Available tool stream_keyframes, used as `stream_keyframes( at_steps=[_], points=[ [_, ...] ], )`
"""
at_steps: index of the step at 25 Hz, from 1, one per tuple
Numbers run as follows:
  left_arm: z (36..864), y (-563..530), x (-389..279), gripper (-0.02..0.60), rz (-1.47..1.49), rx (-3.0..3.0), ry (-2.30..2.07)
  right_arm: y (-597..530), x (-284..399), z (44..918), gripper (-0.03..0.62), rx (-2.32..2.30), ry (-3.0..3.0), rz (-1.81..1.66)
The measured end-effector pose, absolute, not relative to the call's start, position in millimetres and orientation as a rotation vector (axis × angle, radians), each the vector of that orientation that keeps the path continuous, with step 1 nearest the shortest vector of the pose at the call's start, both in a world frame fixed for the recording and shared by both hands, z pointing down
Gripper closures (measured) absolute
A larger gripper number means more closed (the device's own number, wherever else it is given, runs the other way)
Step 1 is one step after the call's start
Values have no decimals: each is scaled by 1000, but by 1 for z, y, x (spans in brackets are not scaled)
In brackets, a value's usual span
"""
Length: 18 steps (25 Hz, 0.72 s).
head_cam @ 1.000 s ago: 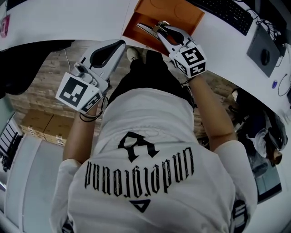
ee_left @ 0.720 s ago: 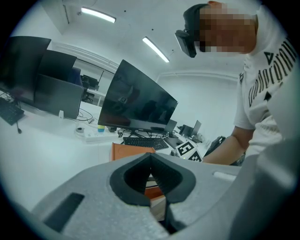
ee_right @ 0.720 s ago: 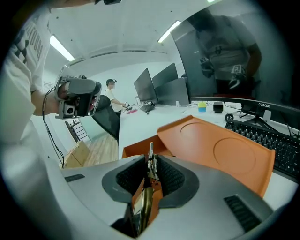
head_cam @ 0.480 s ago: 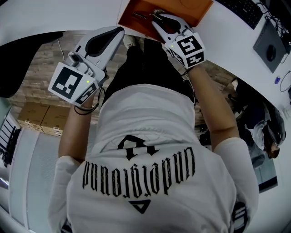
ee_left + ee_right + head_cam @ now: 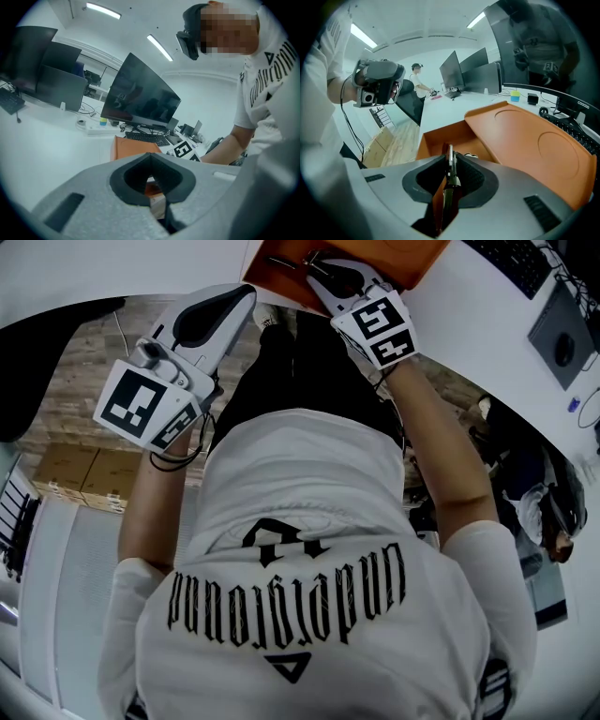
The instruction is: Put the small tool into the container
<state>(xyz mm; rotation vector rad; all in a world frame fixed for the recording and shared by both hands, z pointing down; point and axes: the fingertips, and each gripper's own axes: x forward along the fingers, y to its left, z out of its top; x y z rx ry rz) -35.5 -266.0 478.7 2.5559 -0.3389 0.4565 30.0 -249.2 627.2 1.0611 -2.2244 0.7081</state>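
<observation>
An orange container (image 5: 412,261) stands at the white table's near edge; its open compartment (image 5: 440,137) lies next to a flat lid with round dents (image 5: 525,136). My right gripper (image 5: 314,263) is shut on the small metal tool (image 5: 450,164), which stands on edge between the pads. The tool's tip (image 5: 284,261) reaches over the open compartment. Its jaws have just closed slightly on the tool. My left gripper (image 5: 244,296) is shut and empty. It hangs off the table's edge, left of the container, which the left gripper view shows past the jaw tips (image 5: 151,157).
A keyboard (image 5: 511,261) and a mouse on a grey pad (image 5: 561,348) lie right of the container. A dark monitor (image 5: 140,98) stands behind it. Below the table are a black chair (image 5: 47,362), cardboard boxes (image 5: 75,479) and a wood floor.
Both grippers have sunk and moved toward the table. The right one has carried the tool further over the orange container's open compartment.
</observation>
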Motion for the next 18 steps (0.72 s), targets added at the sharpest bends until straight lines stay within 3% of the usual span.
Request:
stream_keyframes(
  at_steps=[18],
  points=[
    [482,-267,-36,566,447,2537,-347,-255,27,637,534,1027,-2170,730]
  ],
)
